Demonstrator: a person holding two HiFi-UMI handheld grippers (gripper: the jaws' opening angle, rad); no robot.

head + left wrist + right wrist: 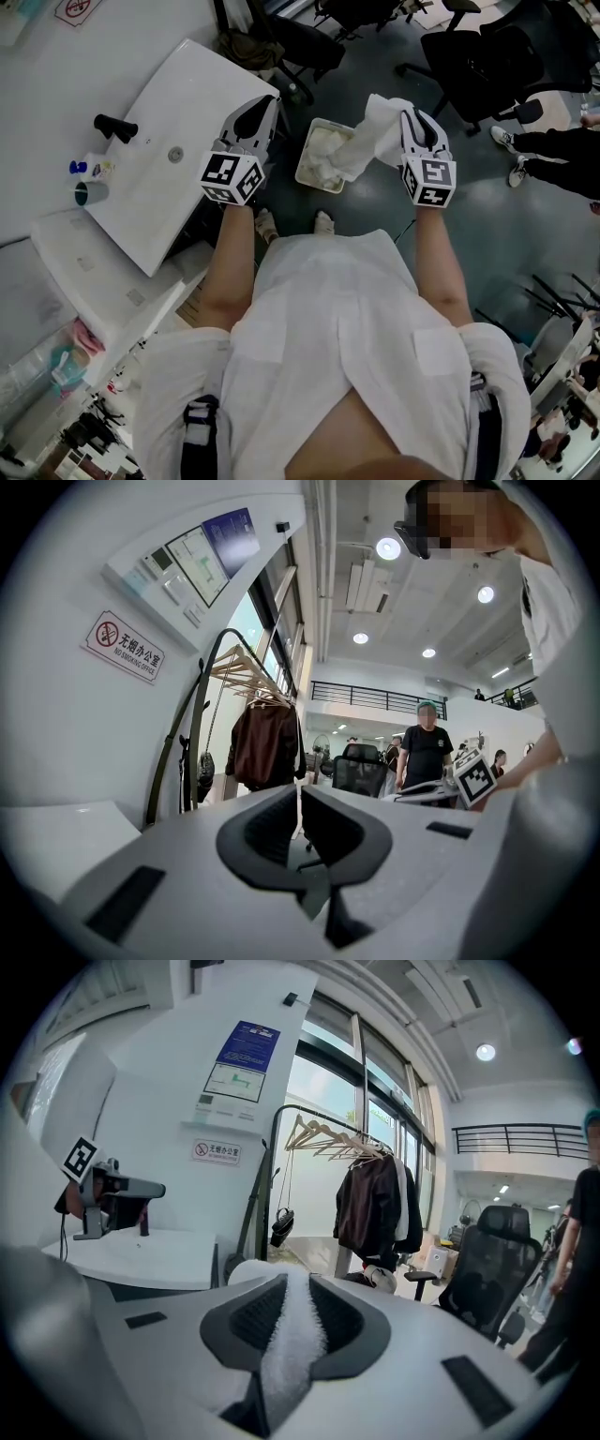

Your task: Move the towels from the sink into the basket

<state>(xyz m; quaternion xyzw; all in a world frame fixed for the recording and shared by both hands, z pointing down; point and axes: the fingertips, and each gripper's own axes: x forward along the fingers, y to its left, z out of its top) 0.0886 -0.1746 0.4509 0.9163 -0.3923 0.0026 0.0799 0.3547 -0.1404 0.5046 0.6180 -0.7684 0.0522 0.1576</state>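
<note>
Carrying towel (377, 136) clamped in right gripper (418, 119) | towel trailed down-left from jaws, its low end reaching basket (302, 161) just left of that gripper | left gripper (266, 105) empty, jaws together, between sink (178, 192) and basket | release likely needed small leftward shift

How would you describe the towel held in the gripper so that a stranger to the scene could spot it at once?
Right of the big white sink, a pale basket stands on the dark floor. Over its right edge hangs a white towel, pinched in the right gripper. Unlike the towels crumpled inside the basket, it is held up by one end.
</note>
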